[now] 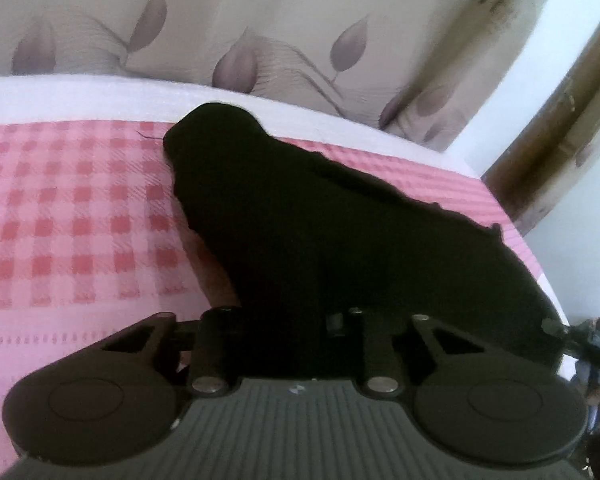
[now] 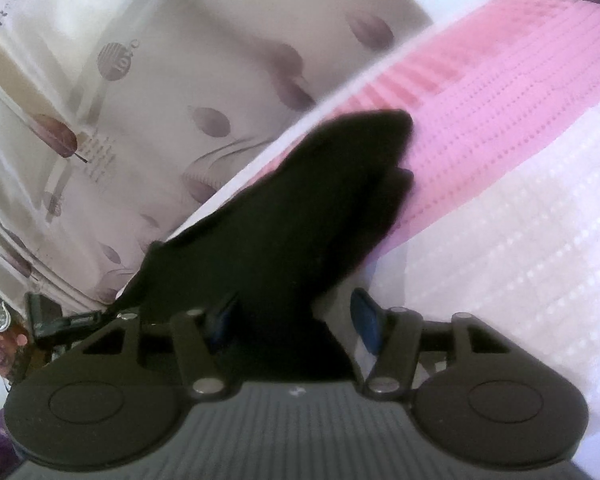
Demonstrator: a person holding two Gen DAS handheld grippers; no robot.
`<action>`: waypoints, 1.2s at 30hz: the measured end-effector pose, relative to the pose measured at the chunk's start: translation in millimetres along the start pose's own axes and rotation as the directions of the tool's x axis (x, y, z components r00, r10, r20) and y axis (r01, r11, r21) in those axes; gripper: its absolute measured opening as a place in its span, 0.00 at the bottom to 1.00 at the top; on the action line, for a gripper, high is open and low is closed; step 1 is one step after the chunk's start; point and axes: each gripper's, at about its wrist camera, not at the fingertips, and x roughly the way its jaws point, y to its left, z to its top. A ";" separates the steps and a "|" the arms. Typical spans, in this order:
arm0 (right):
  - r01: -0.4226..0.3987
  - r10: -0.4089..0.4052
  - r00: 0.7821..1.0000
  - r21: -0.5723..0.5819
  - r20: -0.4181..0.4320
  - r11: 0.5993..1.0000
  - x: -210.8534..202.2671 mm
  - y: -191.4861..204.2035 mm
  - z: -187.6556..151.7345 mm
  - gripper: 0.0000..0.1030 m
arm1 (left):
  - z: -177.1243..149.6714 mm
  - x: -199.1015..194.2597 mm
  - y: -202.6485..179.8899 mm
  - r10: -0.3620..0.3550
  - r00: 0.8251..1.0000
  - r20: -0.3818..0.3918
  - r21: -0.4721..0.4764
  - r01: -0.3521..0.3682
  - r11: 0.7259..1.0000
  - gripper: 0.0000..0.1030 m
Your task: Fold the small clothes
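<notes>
A black garment [image 1: 320,220] lies in a heap on a pink checked cloth [image 1: 80,200], its near end running down between my left gripper's [image 1: 345,320] fingers. Those fingers stand close together and seem pinched on the fabric, though the dark cloth hides the pads. In the right wrist view the same black garment [image 2: 320,184] drapes from the pink cloth [image 2: 500,100] down into my right gripper [image 2: 294,316]. Its blue pads [image 2: 364,320] stand well apart. The fabric lies between them, and the right pad is clear of it.
A beige curtain with purple leaf prints [image 1: 260,20] hangs just behind the covered surface and also shows in the right wrist view as curtain [image 2: 160,100]. A wooden frame [image 1: 560,140] rises at the right. The surface's white far edge [image 1: 100,88] runs below the curtain.
</notes>
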 end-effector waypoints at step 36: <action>-0.360 0.216 0.896 0.352 0.387 0.864 -55.9 -86.8 -15.8 0.61 | -15.9 71.4 -296.4 -0.361 0.931 0.061 -0.074 0.364 0.928 1.00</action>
